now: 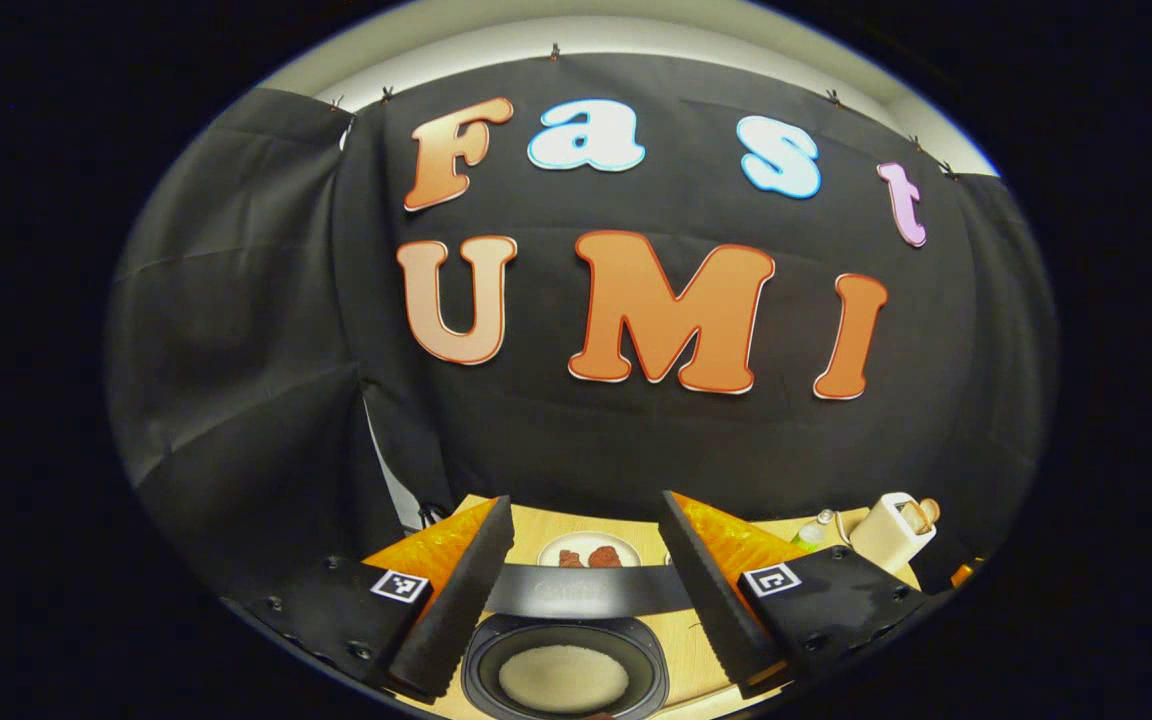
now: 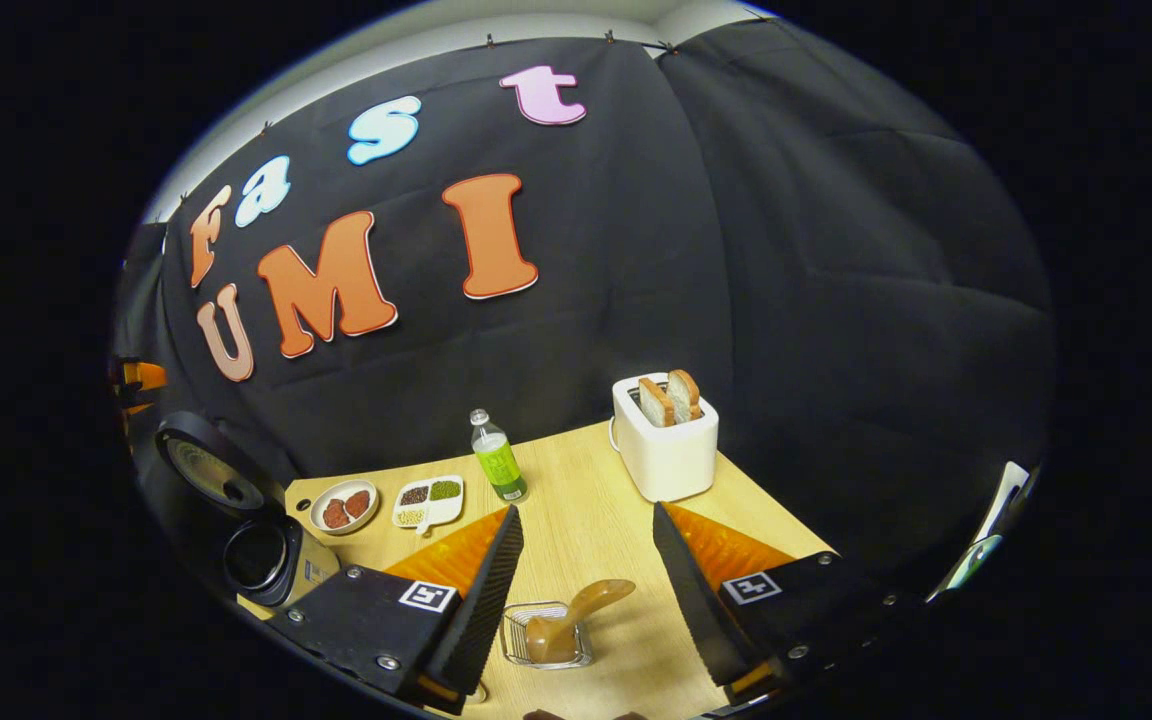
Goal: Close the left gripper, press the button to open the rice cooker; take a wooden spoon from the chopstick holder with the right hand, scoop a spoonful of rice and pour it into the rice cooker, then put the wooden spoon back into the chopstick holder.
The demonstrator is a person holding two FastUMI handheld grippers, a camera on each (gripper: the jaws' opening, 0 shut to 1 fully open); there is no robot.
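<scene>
- Left hand-held gripper (image 1: 586, 590): jaws wide apart, holding nothing, above the open cooker (image 1: 564, 672); white rice in the pot.
- Right hand-held gripper (image 2: 581, 590): jaws wide apart, empty, above the spoon (image 2: 571, 615) in its wire holder (image 2: 514, 640) on the counter (image 2: 586, 510).
- Right gripper view: toaster (image 2: 664, 440), bottle (image 2: 498, 460), cooker at left, lid up.

Bench (image 2: 586, 520): pale wood-grain surface, smooth, with a low sheen. Booth wall (image 2: 836, 250): matt black cloth, creased. Wooden spoon (image 2: 576, 610): smooth brown wood, lying in a chopstick holder (image 2: 516, 640) of thin bright metal wire. Rice cooker (image 2: 266, 555): glossy dark lid and rim; in the left gripper view its black bowl (image 1: 564, 650) held white grainy rice (image 1: 564, 678). Toaster (image 2: 664, 450): smooth matt white plastic. Bottle (image 2: 498, 460): clear plastic. Right gripper (image 2: 581, 590): matt black ribbed finger pads (image 2: 491, 580), orange translucent plastic backing.
</scene>
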